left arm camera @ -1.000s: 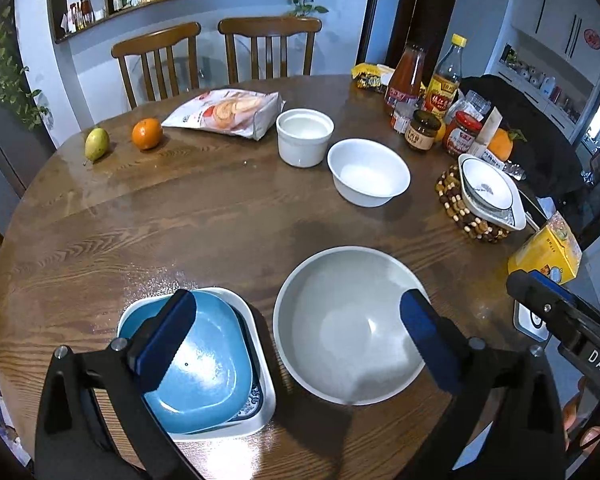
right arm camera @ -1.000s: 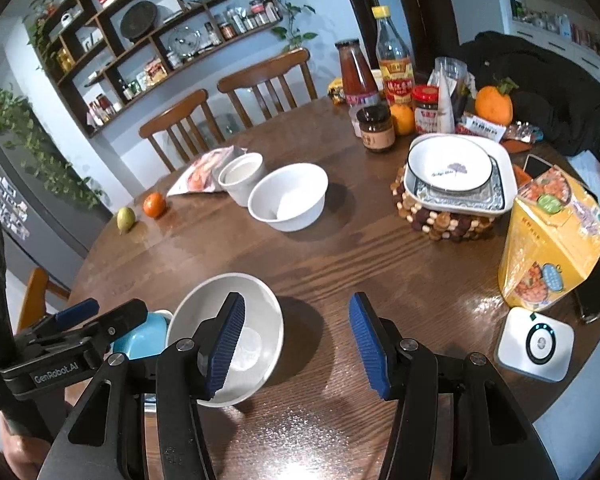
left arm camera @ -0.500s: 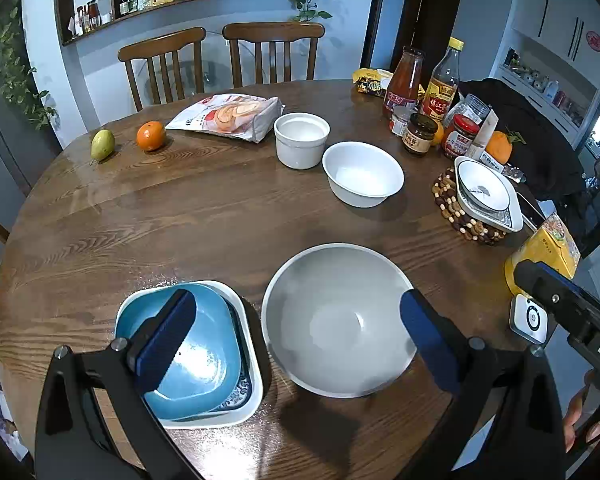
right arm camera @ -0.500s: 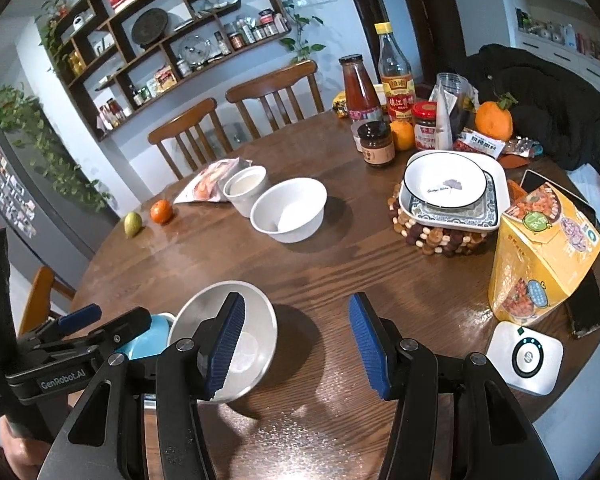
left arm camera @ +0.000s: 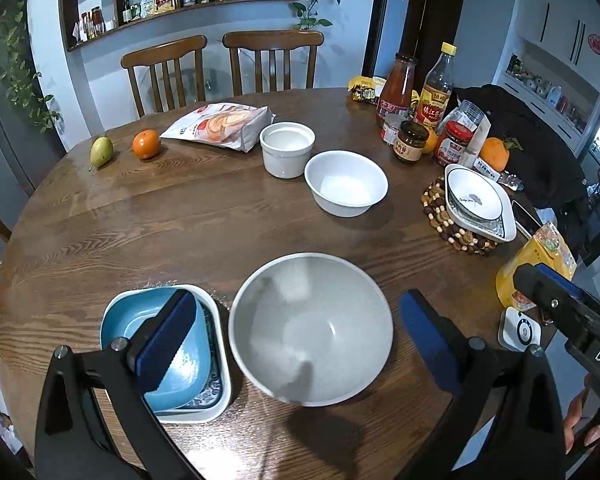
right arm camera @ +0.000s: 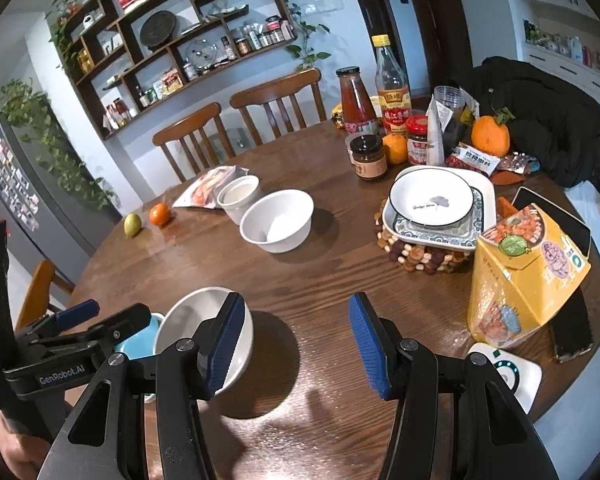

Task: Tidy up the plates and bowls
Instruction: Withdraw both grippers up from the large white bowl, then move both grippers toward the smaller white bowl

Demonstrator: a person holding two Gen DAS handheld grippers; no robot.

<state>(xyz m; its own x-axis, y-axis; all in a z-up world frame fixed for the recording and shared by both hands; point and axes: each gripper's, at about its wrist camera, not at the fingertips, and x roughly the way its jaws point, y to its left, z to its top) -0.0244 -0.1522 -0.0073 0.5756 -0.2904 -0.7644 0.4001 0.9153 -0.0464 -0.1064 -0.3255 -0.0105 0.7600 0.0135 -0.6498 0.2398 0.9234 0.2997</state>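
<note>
Grey bowl (left arm camera: pixel 310 330) sits on desk (left arm camera: pixel 160 224), blue dish (left arm camera: pixel 156 344) at its 9 o'clock. Left tongs (left arm camera: pixel 296 340) released, straddling bowl. Right tongs (right arm camera: pixel 296 350) released, empty.

glossy grained wood table (left arm camera: pixel 140 220), glazed ceramic grey bowl (left arm camera: pixel 312 328), wooden bead trivet (right arm camera: pixel 416 258)

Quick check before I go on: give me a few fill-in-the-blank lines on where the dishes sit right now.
1. The blue dish sits inside a white square ____.
2. The round plate with the dark rim rests on a square plate, which sits on a beaded ____.
3. The large grey bowl stands on the table to the ____ of the blue dish in the left wrist view.
4. The orange lies beside a green ____.

Missing words: dish; trivet; right; pear
</note>
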